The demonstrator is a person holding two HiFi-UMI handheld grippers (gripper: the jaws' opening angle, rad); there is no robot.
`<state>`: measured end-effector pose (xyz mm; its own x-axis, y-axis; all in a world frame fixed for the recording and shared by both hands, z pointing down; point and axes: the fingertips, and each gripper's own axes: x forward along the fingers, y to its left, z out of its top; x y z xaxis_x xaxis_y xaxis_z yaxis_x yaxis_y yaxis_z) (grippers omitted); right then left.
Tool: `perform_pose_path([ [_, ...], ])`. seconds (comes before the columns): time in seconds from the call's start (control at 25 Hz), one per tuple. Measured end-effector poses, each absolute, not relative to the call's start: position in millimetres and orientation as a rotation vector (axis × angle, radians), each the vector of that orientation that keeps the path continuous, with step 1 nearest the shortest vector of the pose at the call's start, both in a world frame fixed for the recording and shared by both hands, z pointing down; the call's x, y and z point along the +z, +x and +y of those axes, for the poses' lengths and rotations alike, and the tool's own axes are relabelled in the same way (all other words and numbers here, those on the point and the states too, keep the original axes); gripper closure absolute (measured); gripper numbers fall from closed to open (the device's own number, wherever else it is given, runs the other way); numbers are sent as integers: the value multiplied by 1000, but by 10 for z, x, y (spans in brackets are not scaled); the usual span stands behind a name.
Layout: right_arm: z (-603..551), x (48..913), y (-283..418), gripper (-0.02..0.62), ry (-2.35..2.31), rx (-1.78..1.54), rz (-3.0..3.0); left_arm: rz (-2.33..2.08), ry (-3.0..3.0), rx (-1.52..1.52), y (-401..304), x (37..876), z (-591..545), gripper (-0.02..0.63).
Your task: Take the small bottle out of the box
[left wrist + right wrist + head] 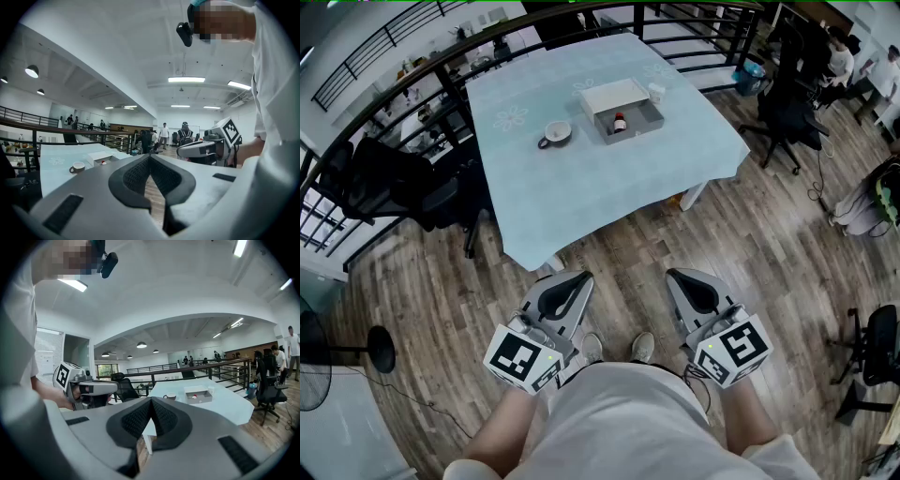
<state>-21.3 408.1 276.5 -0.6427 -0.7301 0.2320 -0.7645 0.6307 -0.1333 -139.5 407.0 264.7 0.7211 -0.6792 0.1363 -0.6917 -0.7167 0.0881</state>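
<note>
A grey open box (pixel 630 121) stands on the far part of the table (pixel 609 183), which is covered with a pale blue cloth. Inside it lies the small bottle (pixel 620 122), dark with a red cap. The box (pixel 199 395) and bottle (pixel 194 396) show small and far off in the right gripper view. My left gripper (pixel 581 277) and right gripper (pixel 675 275) hang close to my body over the wooden floor, well short of the table. Both are shut and hold nothing. In each gripper view the jaws meet at the tip: left gripper (pixel 149 157), right gripper (pixel 151 400).
A white lid (pixel 613 95) lies behind the box, a small white cup (pixel 656 92) to its right, and a mug on a saucer (pixel 556 133) to its left. Black office chairs (pixel 792 117) flank the table, a railing (pixel 384 84) runs behind, and a fan base (pixel 380 349) stands at left.
</note>
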Motion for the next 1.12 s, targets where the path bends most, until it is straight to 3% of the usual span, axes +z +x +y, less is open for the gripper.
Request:
perform_pose_path([
  [0.52, 4016, 2849, -271, 574, 1252, 367, -2661, -1076, 2794, 148, -1425, 2699, 3986, 584],
  [1.12, 3706, 2930, 293, 573, 1256, 381, -2673, -1136, 2778, 189, -916, 2731, 3752, 584],
])
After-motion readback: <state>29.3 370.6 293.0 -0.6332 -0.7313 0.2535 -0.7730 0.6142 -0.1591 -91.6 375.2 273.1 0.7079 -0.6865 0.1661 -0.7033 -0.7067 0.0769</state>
